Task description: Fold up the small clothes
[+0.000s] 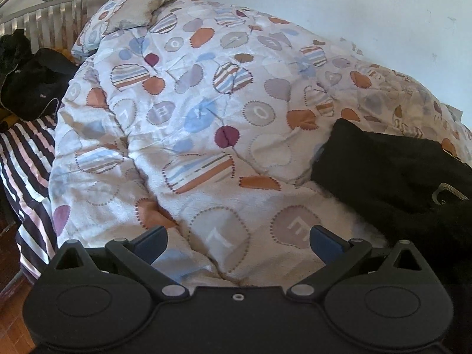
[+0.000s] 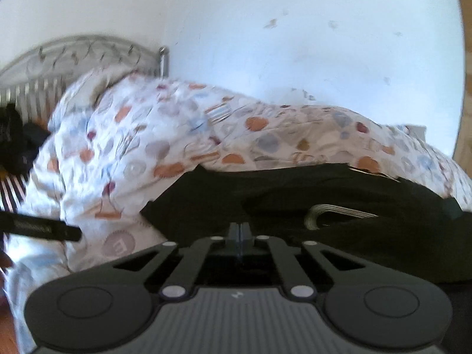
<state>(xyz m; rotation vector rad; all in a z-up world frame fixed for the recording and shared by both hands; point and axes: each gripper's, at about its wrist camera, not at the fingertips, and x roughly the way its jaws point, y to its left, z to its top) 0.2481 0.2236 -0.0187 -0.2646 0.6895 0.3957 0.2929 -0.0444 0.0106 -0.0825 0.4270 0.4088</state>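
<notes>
From my left wrist camera I see the left gripper with its fingers spread wide and nothing between them; they hang released over the patterned duvet, a white cover with orange, blue, grey and striped blobs that lies heaped across the bed. The black garment lies on the duvet to the right of the gripper, well clear of the left fingers, with a pale printed mark showing on its cloth. At the far left a second dark heap of clothes sits by the metal headboard, and a striped sheet shows under the duvet's edge. A white wall rises behind the bed.

From my right wrist camera, which is blurred, I see the right gripper with its fingers clenched together at the near edge of the black garment. They meet right at the dark fabric, but I cannot tell whether any cloth is pinched between them. The garment stretches across the duvet just ahead, its pale mark to the right of the fingertips. At the left edge a black bar, seemingly part of the other gripper, reaches in over the duvet. The headboard and wall stand beyond.
</notes>
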